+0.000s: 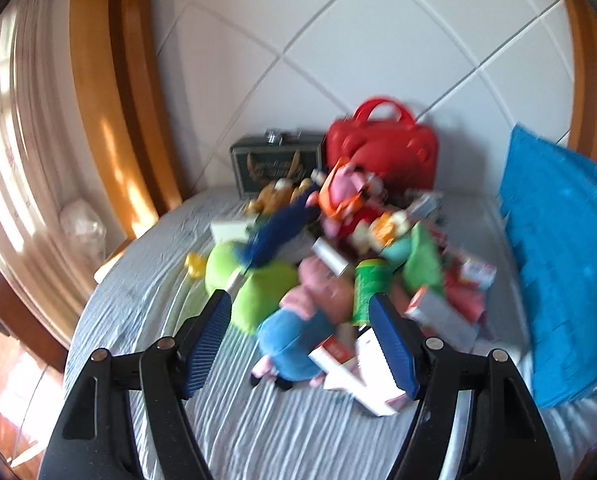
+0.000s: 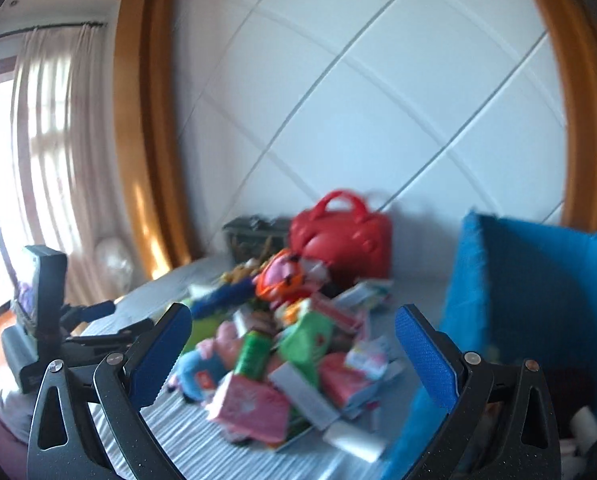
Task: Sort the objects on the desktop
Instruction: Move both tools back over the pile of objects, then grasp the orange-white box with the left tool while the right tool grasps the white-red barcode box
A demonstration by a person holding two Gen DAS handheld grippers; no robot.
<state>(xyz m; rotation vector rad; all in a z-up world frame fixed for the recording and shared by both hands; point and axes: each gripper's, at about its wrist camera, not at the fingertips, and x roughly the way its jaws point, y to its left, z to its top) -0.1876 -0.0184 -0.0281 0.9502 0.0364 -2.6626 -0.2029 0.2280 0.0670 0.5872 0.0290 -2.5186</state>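
A heap of toys and cartons lies on the striped grey bedsheet (image 1: 258,432). Nearest in the left wrist view are a pink plush in blue clothes (image 1: 294,340), a green plush (image 1: 254,292), a green can (image 1: 368,288) and a red-and-white carton (image 1: 338,356). My left gripper (image 1: 300,296) hovers in front of the heap, open, with nothing pressed between its blue pads. In the right wrist view my right gripper (image 2: 293,310) is also open and holds nothing. It faces the same heap, with the green can (image 2: 252,354) and a pink carton (image 2: 254,404) in front. Both views are motion-blurred.
A red handbag (image 1: 382,148) and a dark metal case (image 1: 276,162) stand against the white padded headboard behind the heap. A blue fabric bin (image 2: 518,280) sits at the right. The black housing of the left tool (image 2: 42,288) shows at the left, with curtains and a wooden frame beyond.
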